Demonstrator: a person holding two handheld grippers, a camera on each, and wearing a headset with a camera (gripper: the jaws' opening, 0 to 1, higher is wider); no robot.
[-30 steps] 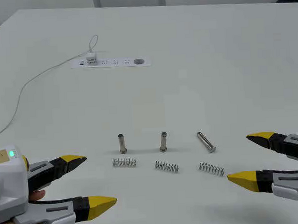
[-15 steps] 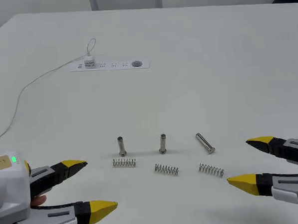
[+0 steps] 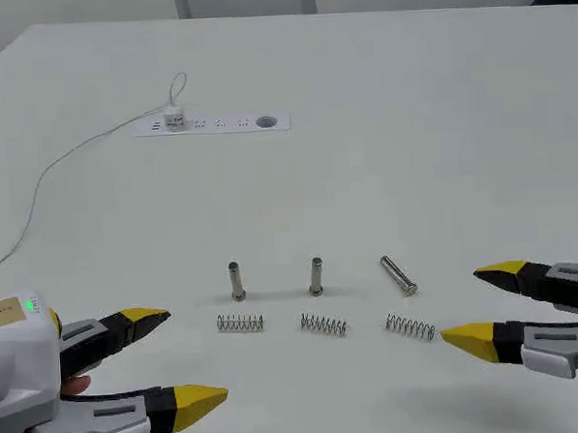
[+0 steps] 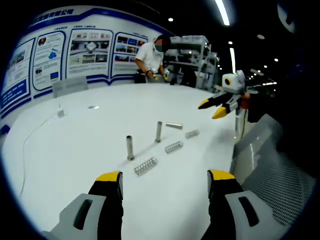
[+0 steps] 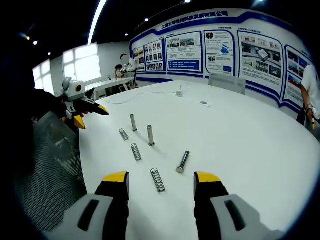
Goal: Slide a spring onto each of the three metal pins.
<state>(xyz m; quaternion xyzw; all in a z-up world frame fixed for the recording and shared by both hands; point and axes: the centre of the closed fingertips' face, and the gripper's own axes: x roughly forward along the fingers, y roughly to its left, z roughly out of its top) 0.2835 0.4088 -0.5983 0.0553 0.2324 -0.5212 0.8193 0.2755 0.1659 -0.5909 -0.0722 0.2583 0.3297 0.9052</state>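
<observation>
Two metal pins stand upright on the white table: a left pin [image 3: 236, 279] and a middle pin [image 3: 316, 274]. The right pin [image 3: 398, 275] lies on its side. In front of each lies a spring: left spring [image 3: 240, 323], middle spring [image 3: 324, 323], right spring [image 3: 410, 327]. My left gripper [image 3: 185, 358] hovers open at the lower left, short of the left spring [image 4: 145, 166]. At the lower right my right gripper [image 3: 473, 306] is open, just right of the right spring [image 5: 157, 179]. Nothing is between either pair of jaws.
A white power strip [image 3: 211, 124] with a plug and a thin cable [image 3: 45, 176] lies at the back left of the table [image 3: 412, 152]. A person [image 4: 149, 57] stands beyond the table's far side. A mesh chair back [image 5: 47, 165] is near the table edge.
My right gripper has drifted slightly up and left toward the right spring. The left gripper has stayed at the lower left. Pins and springs have not moved.
</observation>
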